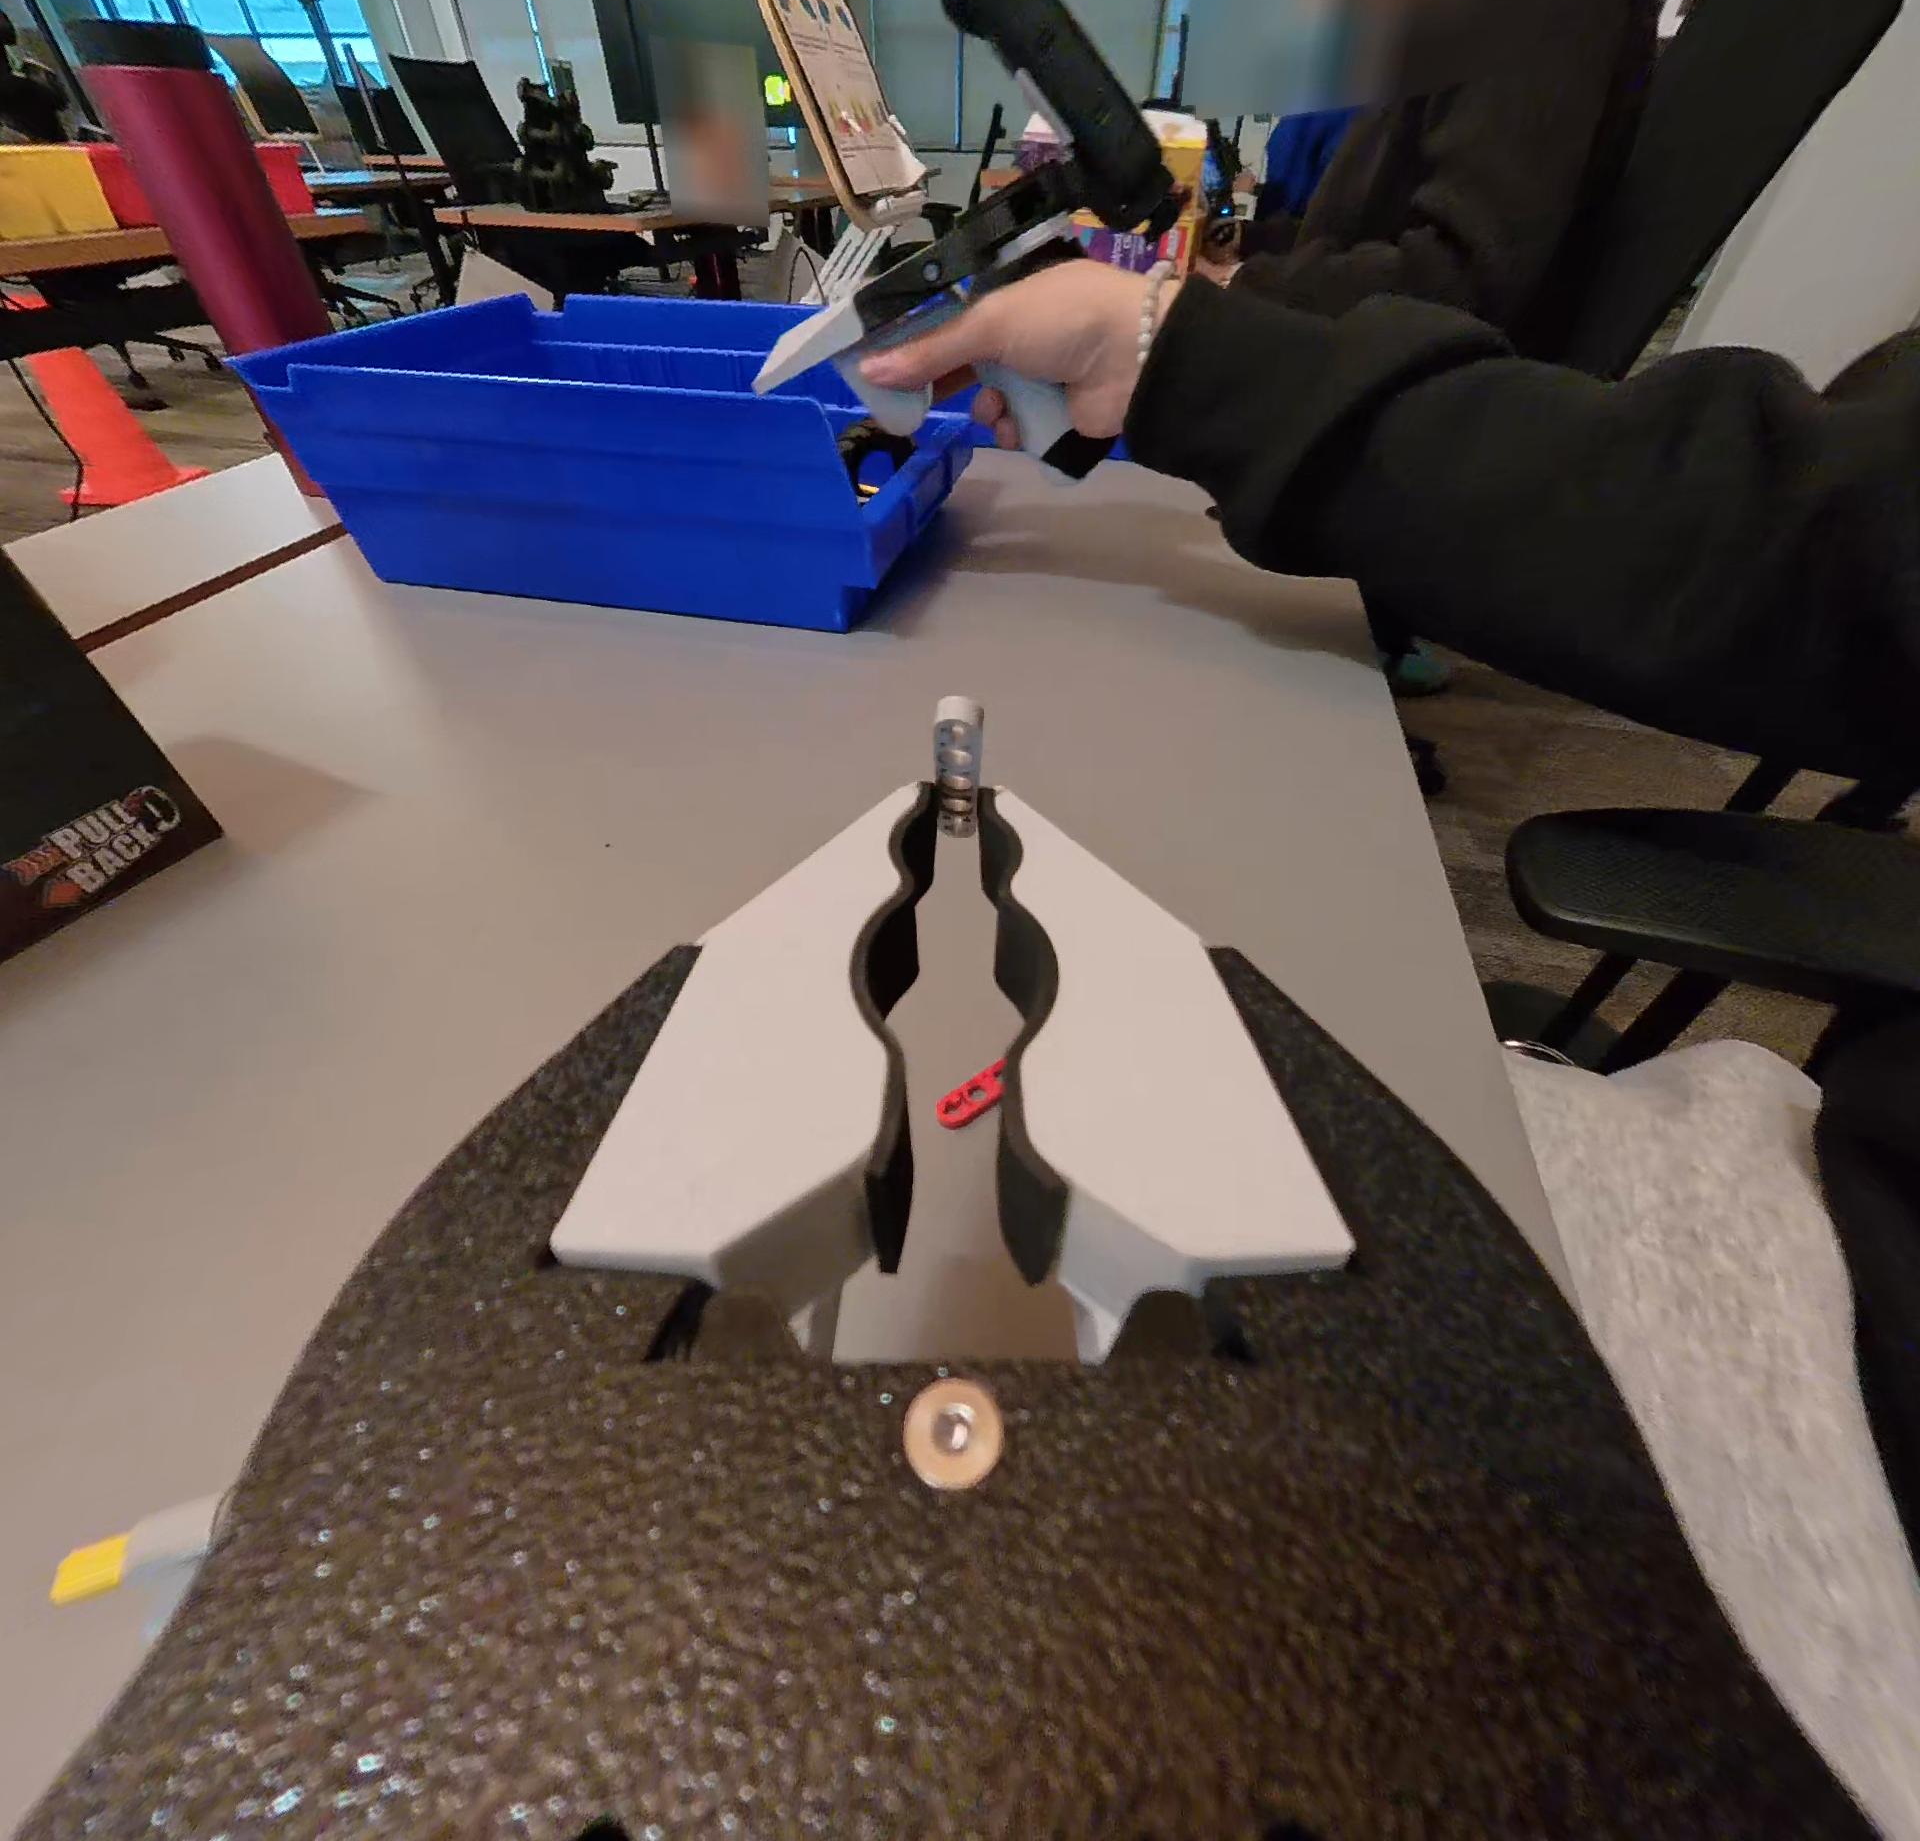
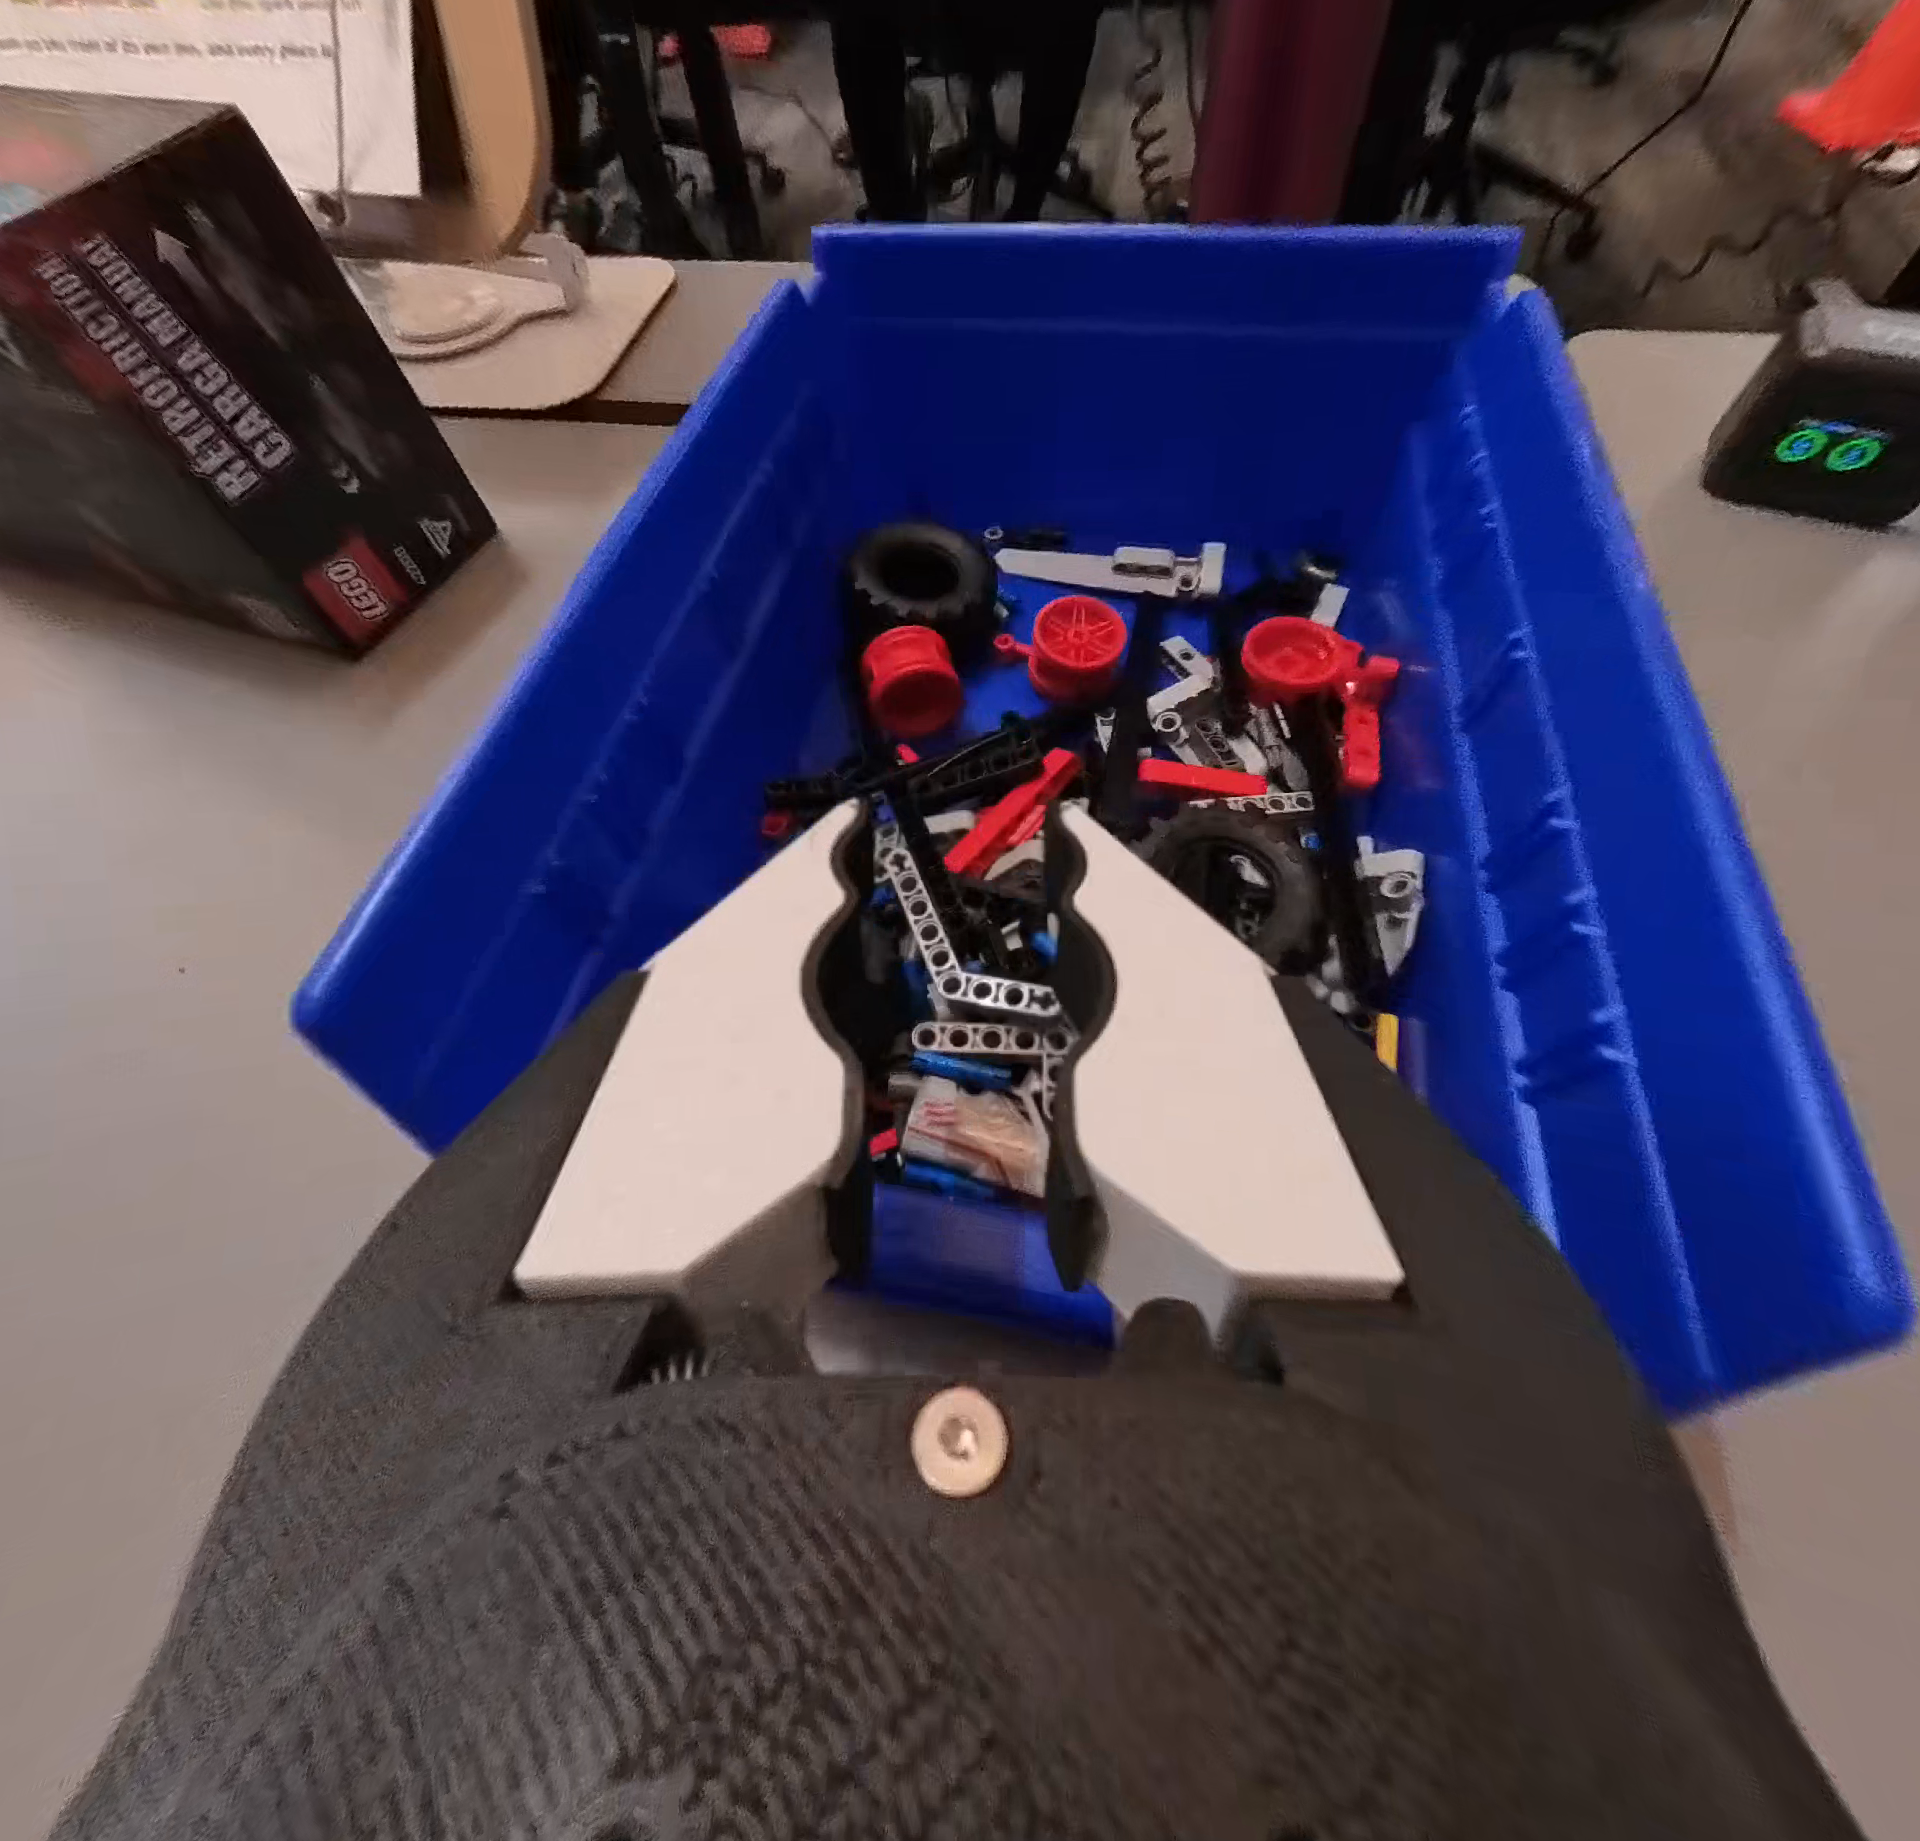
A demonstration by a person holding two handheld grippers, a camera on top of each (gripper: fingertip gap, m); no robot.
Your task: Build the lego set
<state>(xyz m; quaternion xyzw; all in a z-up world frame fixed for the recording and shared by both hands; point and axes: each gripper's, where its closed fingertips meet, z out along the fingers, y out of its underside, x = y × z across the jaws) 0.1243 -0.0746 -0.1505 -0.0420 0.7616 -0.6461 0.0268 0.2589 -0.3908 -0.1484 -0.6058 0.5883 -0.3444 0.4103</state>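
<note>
Your left gripper [image 1: 957, 804] pinches a grey beam [image 1: 957, 752] upright. Right gripper [image 2: 961, 825], spread, hangs over the blue bin [image 2: 1621, 856]; single out one piece, though blur hides which.

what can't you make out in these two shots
- Grey beam, left wrist view: its lower end is hidden between the left gripper's fingers.
- Red piece, left wrist view: partly covered by a finger.
- Parts in the blue bin, right wrist view: the near ones are hidden by the right gripper; the picture is blurred.
</note>
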